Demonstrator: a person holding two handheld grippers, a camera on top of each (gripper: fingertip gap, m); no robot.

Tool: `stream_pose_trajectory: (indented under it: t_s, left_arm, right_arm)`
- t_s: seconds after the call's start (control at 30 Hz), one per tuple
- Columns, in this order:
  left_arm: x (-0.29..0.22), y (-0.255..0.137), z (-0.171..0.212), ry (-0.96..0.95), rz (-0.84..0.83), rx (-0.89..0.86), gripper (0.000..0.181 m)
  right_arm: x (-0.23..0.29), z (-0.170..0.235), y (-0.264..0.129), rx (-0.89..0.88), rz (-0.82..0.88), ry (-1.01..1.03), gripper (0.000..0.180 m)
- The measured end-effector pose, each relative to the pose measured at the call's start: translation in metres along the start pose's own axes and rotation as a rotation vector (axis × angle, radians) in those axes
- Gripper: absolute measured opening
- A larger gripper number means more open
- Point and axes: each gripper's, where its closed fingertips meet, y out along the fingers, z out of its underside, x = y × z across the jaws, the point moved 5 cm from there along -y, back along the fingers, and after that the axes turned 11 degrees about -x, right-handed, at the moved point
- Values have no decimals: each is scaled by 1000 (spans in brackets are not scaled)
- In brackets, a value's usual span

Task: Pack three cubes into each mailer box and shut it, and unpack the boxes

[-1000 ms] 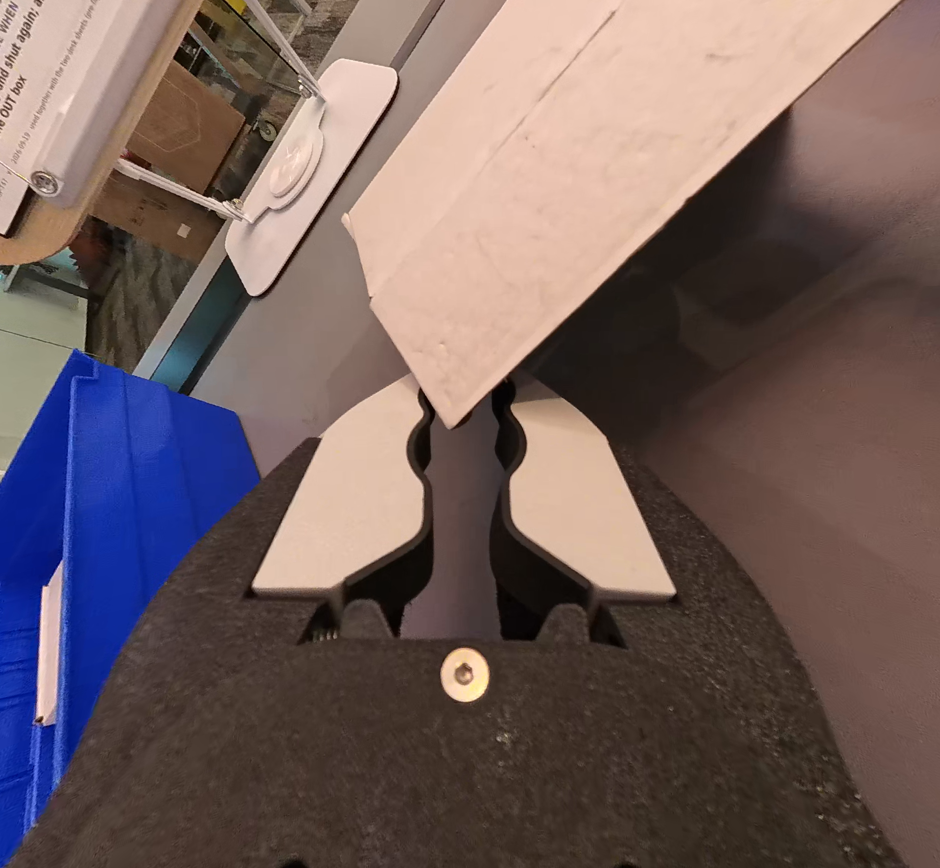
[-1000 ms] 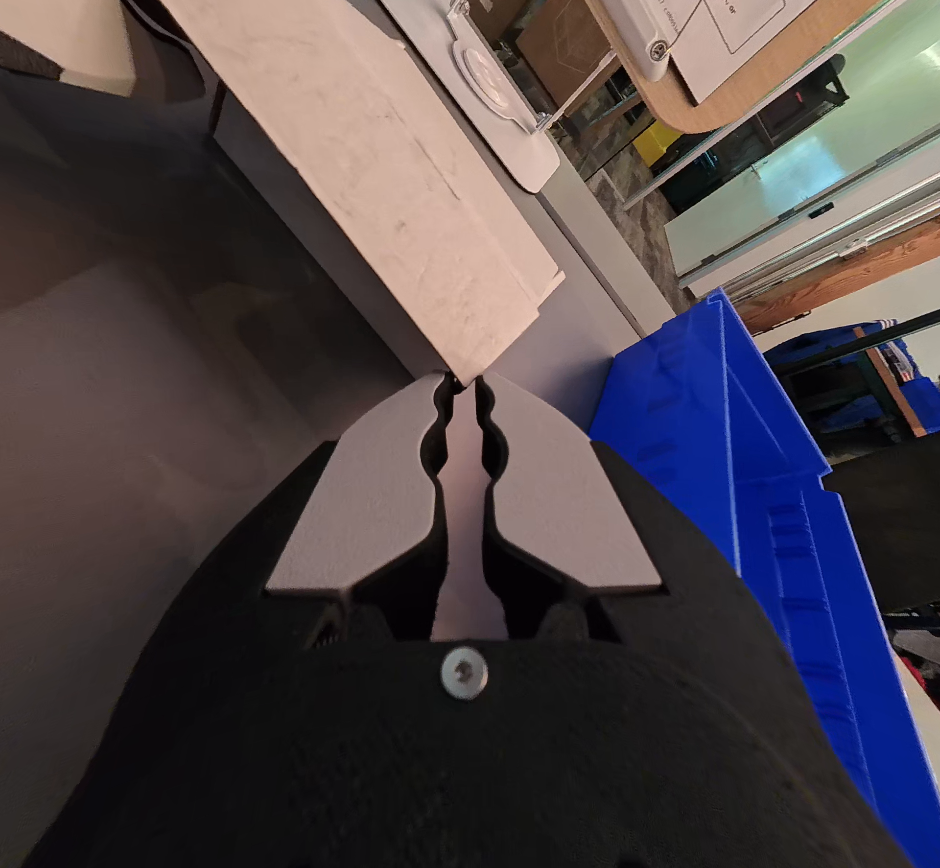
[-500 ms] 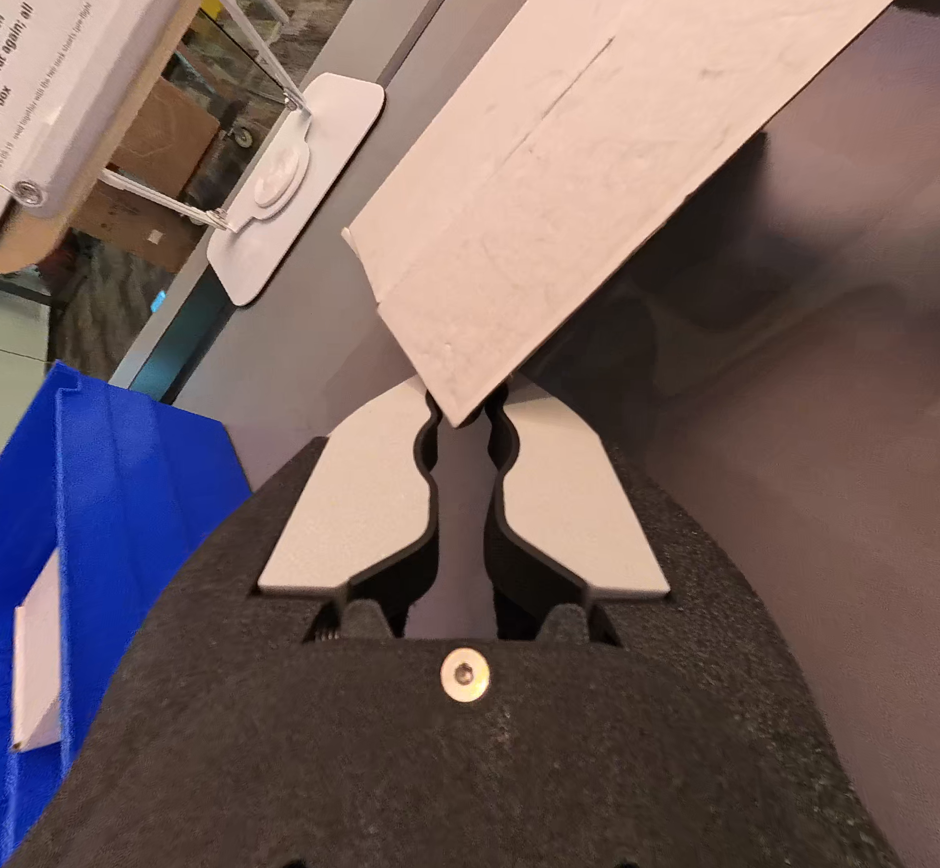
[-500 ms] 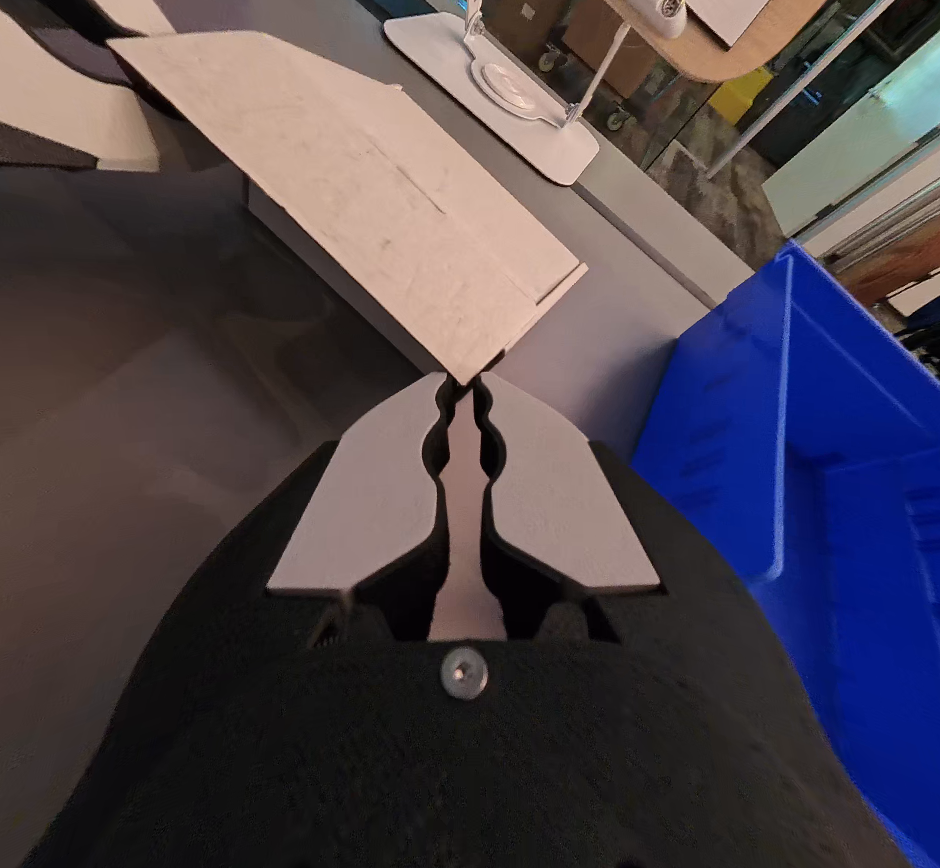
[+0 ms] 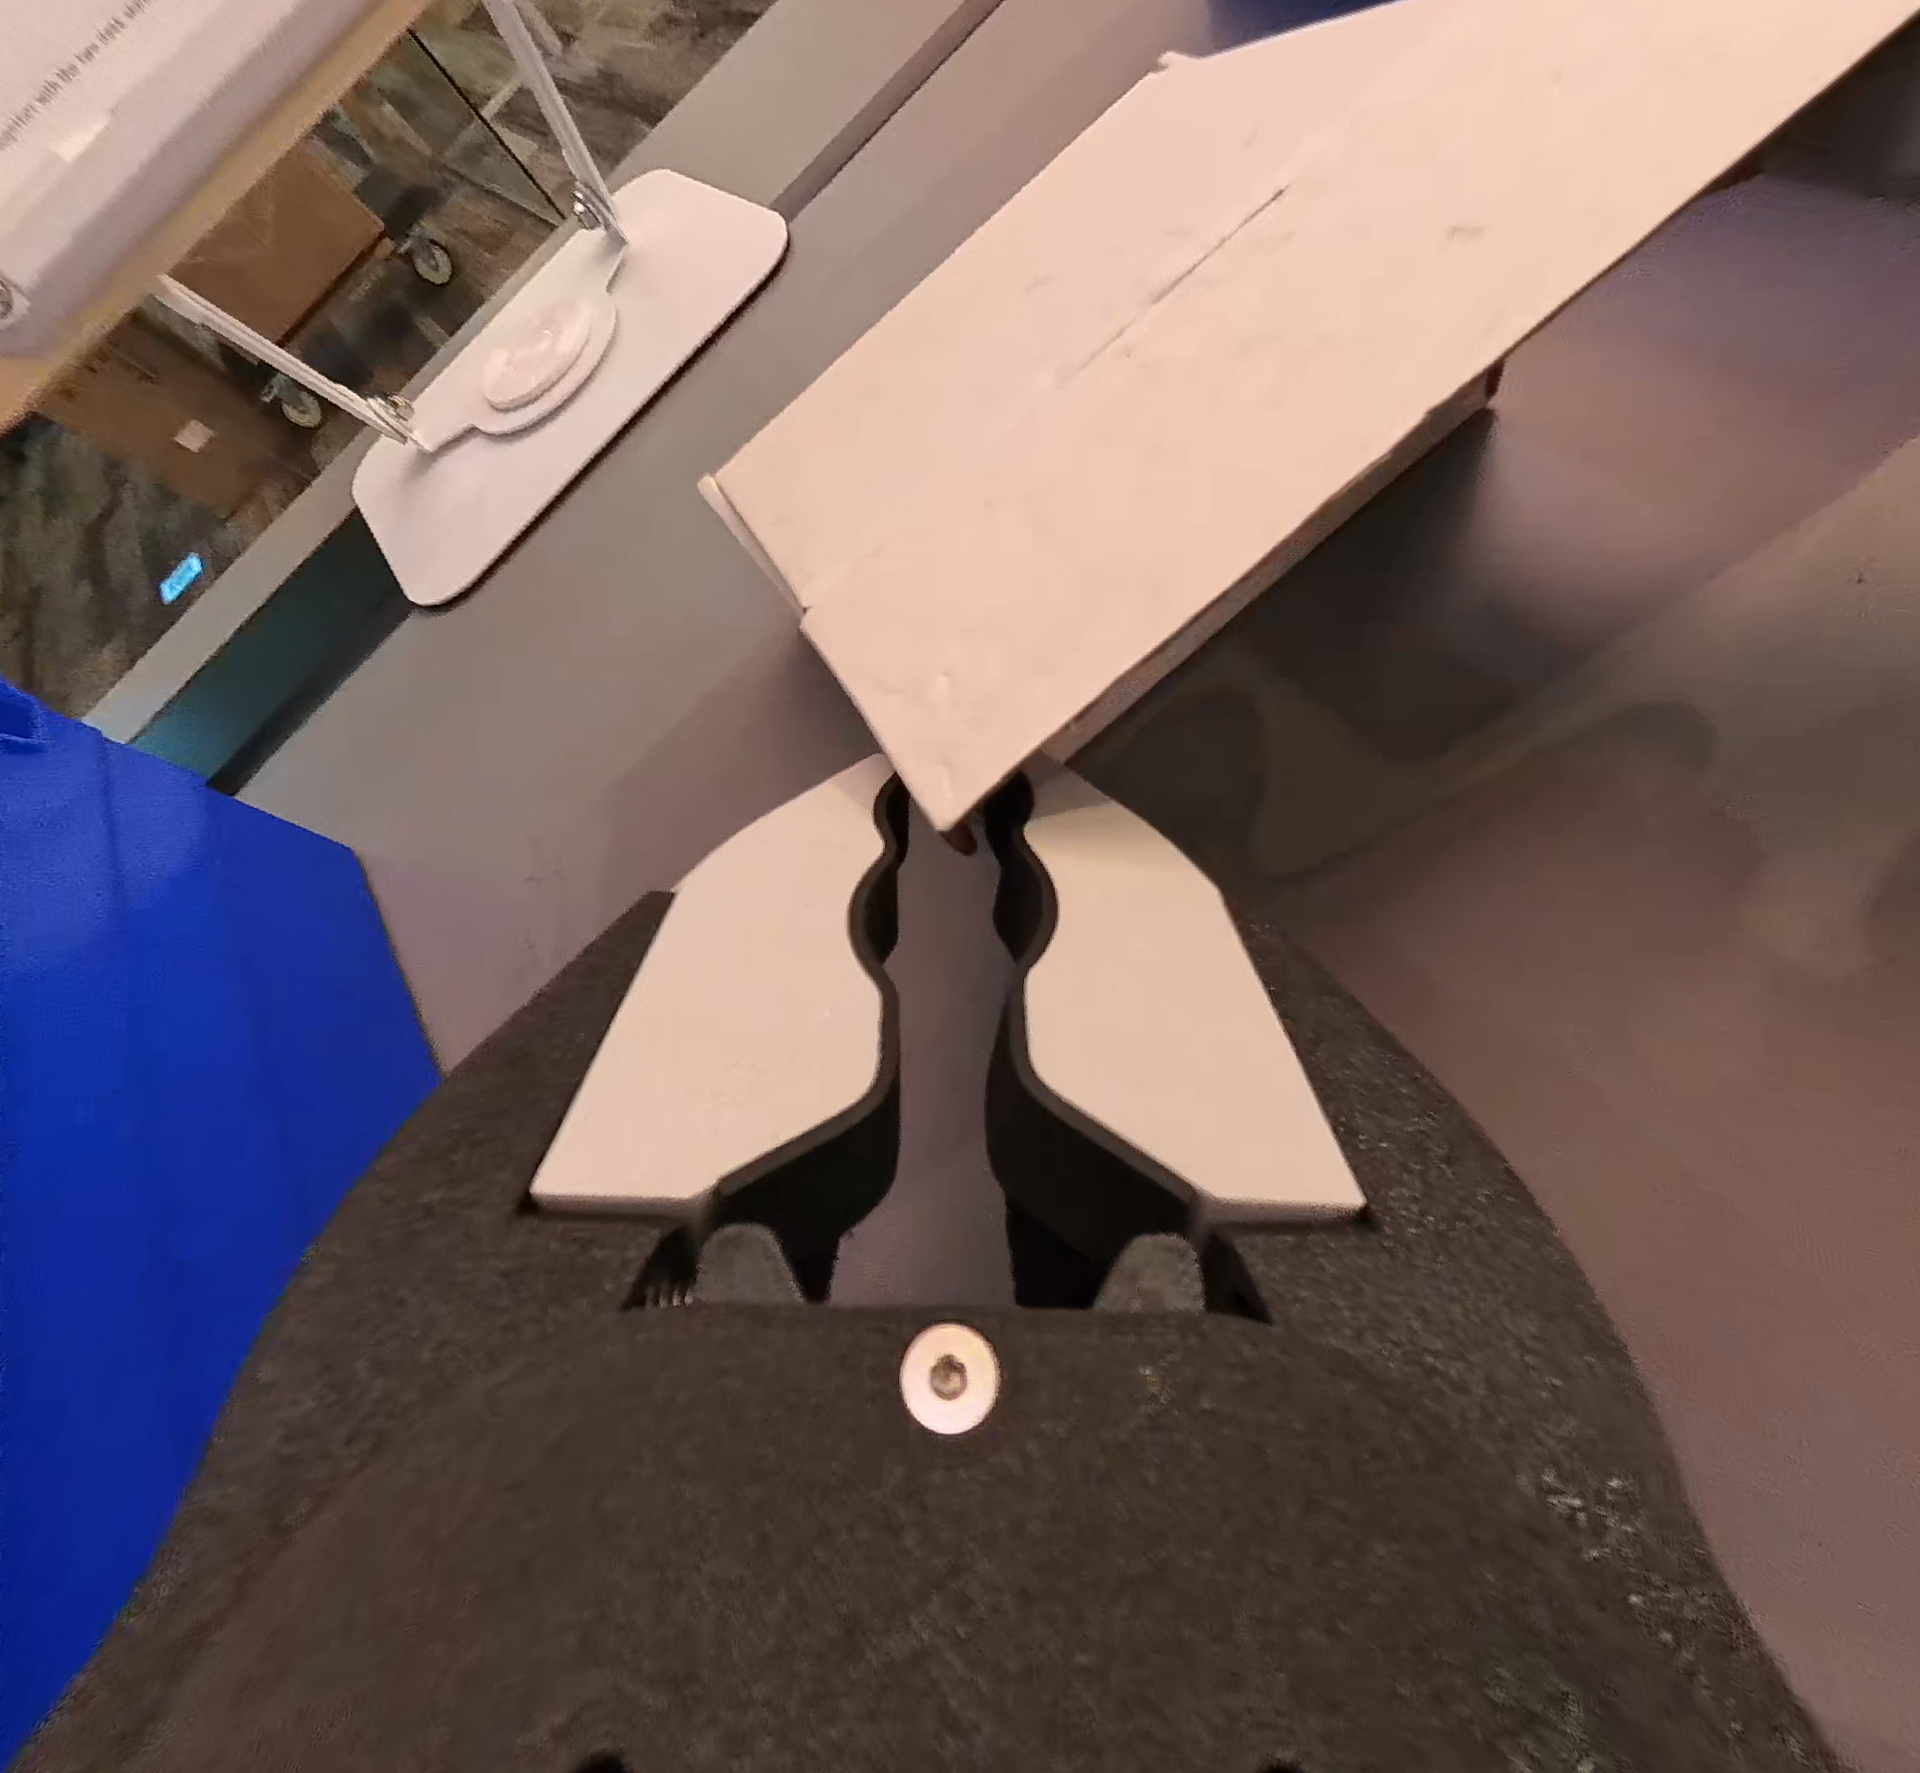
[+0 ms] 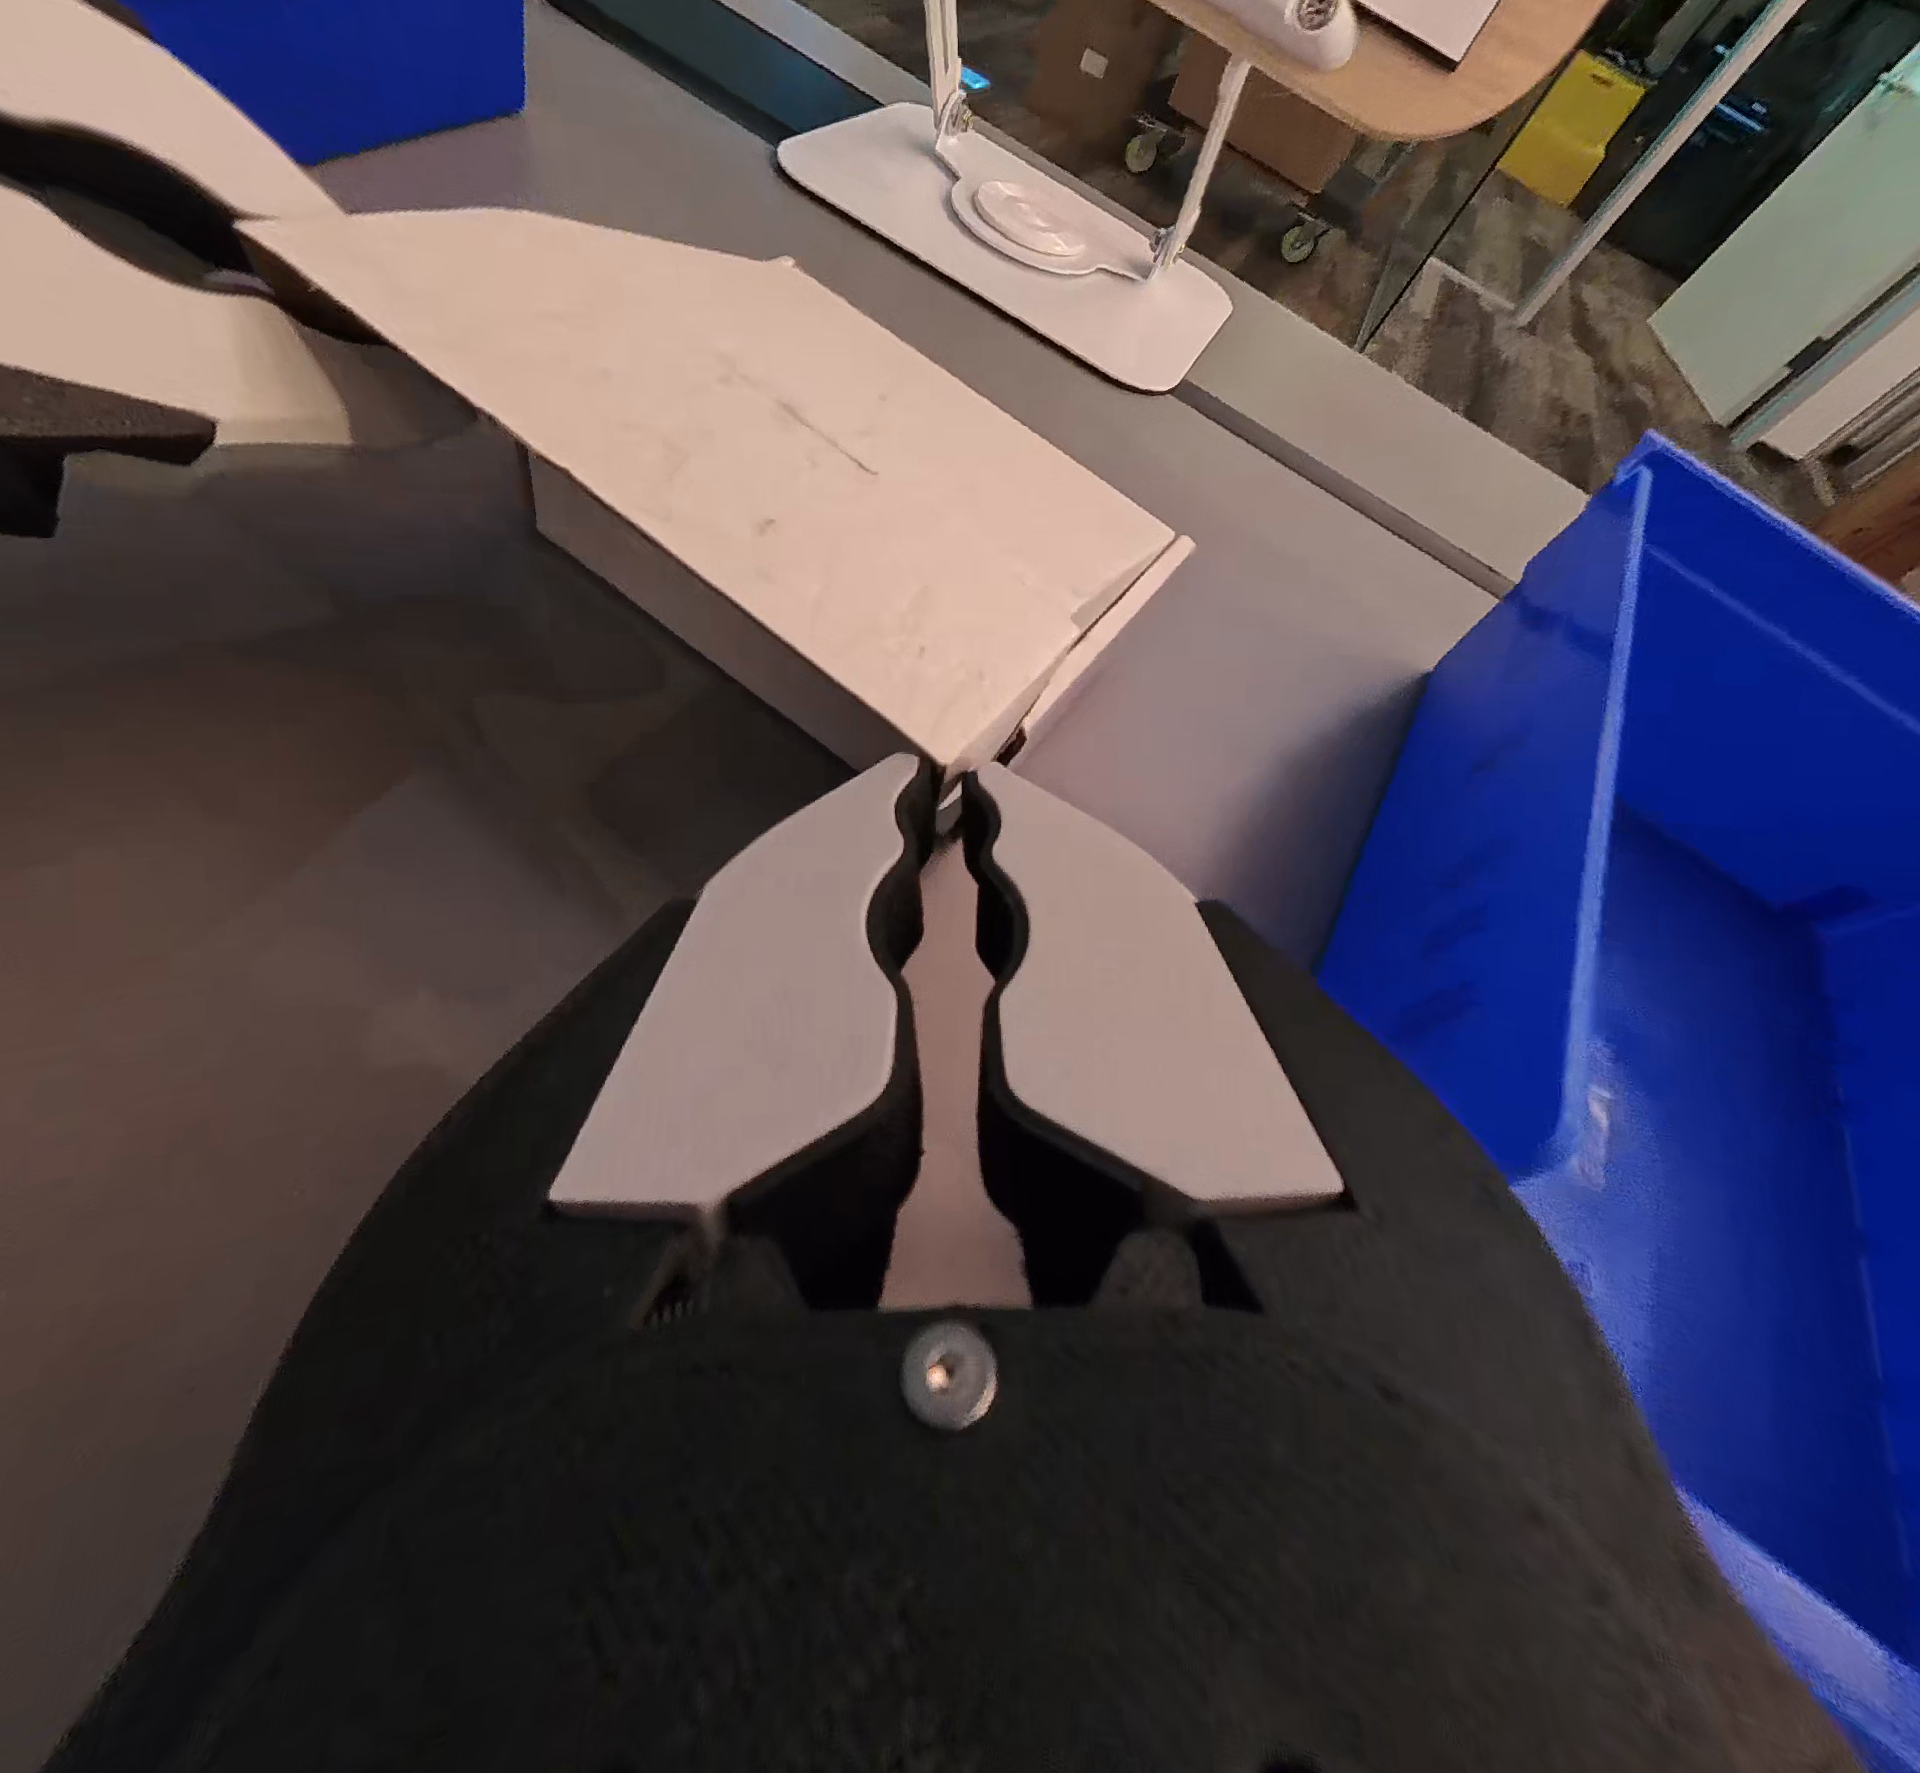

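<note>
Both tools have levelled mailer box (image 5: 1195, 393).

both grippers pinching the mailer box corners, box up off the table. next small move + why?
Probably carry it a little further toward the blue bin on the right. The left gripper and right gripper each pinch a near corner of the white mailer box, which hangs tilted above the grey table, lid down. Whether cubes are inside cannot be seen.

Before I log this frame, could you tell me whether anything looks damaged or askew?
The white mailer box hangs tilted, pinched at opposite corners by both tools. Its lid shows scuffs and a short dark mark; nothing looks torn or spilled.
</note>
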Motion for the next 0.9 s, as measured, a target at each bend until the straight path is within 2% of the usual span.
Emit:
stream_pose_trajectory:
  t_s: [0.27,0.53,0.8,0.9]
  left_arm:
    - [1,-4,-8,81,-51,-12,12]
    - [-5,-6,-4,67,-17,37,12]
    - [-13,-2,8,127,3,91,16]
    - [-16,1,13,137,13,116,29]
  right_arm:
    - [-7,-8,-1,51,-2,27,5]
    - [-7,-5,-1,163,-72,176,5]
    - [-2,8,3,176,-67,82,5]
    - [2,13,6,150,-75,17,5]
